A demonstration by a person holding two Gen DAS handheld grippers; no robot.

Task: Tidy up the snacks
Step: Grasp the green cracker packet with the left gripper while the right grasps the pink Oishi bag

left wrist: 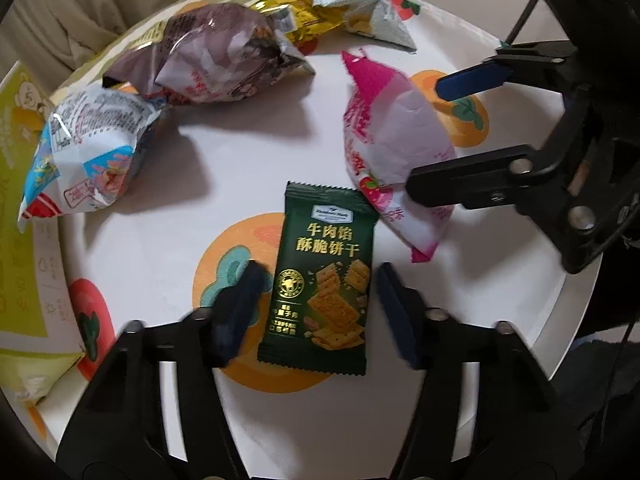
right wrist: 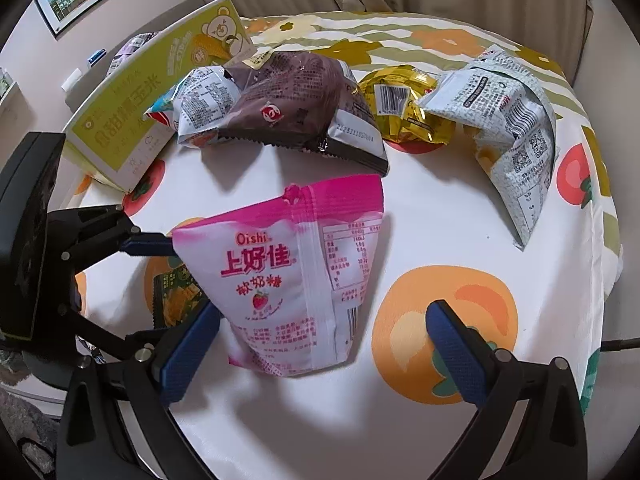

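In the left view, our left gripper [left wrist: 318, 304] was clamped on the green cracker packet [left wrist: 320, 280], low centre. In the right view, our right gripper [right wrist: 320, 350] stood apart around the pink "Oishi" bag [right wrist: 288, 276]; a brown bag [right wrist: 296, 108] lay behind.

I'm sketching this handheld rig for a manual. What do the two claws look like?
Both look alike. The left claw and right claw each have two black plastic linkage arms joined by silver pivot pins, ending in flat dark-blue fingertip pads with a fine textured surface. Each body behind them is a black block, and a thin black cable runs near the right one. No sleeve or hand shows.
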